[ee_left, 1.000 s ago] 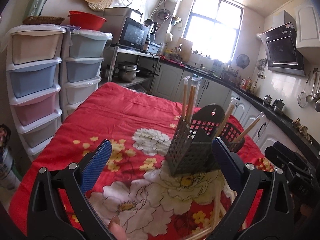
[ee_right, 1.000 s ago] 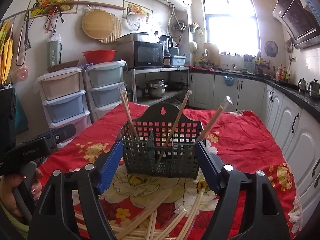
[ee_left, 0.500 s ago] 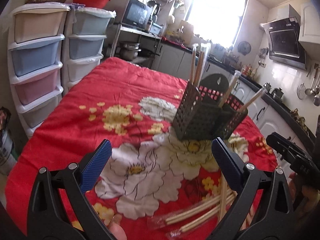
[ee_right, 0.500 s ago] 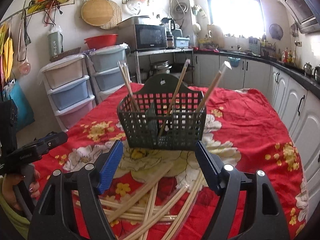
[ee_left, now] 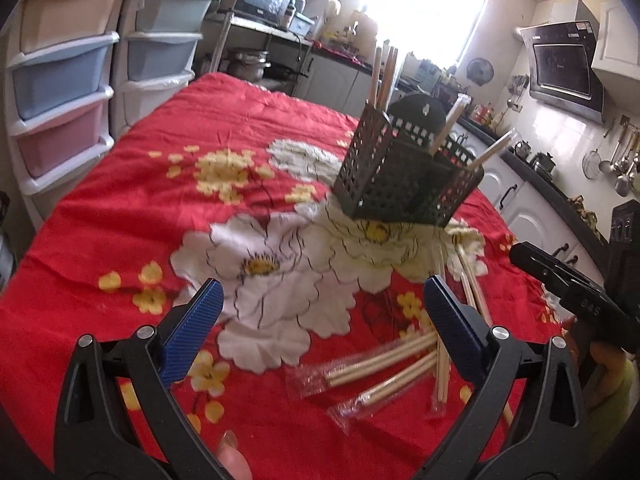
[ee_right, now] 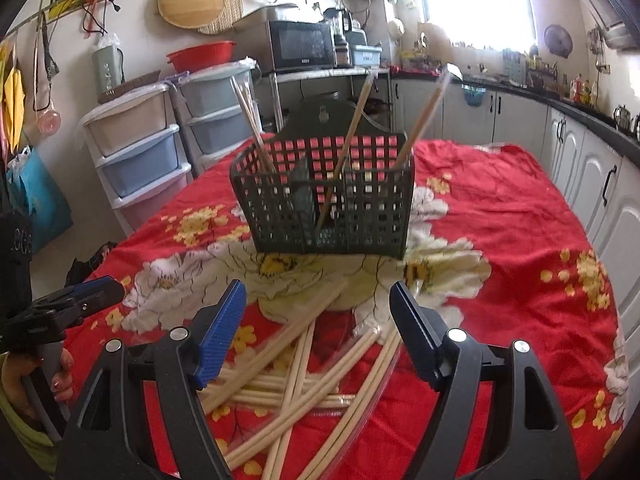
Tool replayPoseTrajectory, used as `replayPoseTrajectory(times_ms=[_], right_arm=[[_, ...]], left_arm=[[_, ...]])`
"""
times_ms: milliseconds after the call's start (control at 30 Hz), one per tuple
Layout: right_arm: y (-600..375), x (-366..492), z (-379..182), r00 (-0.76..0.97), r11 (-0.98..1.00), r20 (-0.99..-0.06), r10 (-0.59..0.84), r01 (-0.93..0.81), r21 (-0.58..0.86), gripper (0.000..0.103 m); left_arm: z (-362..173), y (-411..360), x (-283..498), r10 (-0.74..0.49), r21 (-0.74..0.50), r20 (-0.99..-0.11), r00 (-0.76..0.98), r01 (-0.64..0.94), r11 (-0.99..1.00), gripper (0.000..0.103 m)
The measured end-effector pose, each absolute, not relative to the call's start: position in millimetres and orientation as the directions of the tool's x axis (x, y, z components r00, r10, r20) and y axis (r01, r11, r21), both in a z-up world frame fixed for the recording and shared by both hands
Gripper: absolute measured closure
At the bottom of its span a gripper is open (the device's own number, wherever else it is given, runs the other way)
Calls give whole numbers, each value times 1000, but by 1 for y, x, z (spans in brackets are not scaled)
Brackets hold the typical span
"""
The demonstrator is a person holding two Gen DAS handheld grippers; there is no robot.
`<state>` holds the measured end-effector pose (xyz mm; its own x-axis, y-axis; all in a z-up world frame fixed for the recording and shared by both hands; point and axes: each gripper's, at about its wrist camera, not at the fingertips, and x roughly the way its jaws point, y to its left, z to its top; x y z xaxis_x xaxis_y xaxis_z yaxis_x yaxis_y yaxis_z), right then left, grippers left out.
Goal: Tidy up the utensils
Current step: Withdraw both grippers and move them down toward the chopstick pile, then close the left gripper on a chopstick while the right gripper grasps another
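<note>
Chopsticks (ee_right: 304, 364) lie loose on my bench (ee_right: 500, 240), at 6 o'clock from the basket (ee_right: 324, 208), long axes mostly toward 1 o'clock. Both views have tipped downward, revealing the pile: pickup is next, I judge. My right tool (ee_right: 318, 330) and left tool (ee_left: 320, 320) gape, empty.

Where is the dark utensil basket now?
In the right wrist view the dark utensil basket stands upright mid-table on the red floral cloth, just beyond the loose chopsticks lying before the open right gripper.
</note>
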<state>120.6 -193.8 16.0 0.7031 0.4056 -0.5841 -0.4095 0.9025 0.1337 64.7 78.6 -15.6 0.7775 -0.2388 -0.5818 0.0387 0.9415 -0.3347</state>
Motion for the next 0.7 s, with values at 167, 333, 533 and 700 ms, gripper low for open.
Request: replayPoseTrajectory(times_ms=[167, 333, 533, 700], right_arm=[[-197, 124, 3, 668, 902, -622, 409, -401, 162, 35], [-199, 128, -7, 638, 906, -658, 399, -385, 176, 45], [-202, 135, -16, 608, 913, -694, 386, -359, 194, 54], [-202, 141, -25, 584, 918, -719, 377, -339, 205, 59]], left_arm=[[-25, 80, 64, -273, -374, -600, 752, 37, 927, 11], [-32, 79, 61, -299, -395, -619, 727, 41, 918, 14], [-39, 79, 56, -309, -404, -659, 686, 24, 914, 16], [-43, 78, 52, -350, -441, -676, 648, 23, 897, 23]])
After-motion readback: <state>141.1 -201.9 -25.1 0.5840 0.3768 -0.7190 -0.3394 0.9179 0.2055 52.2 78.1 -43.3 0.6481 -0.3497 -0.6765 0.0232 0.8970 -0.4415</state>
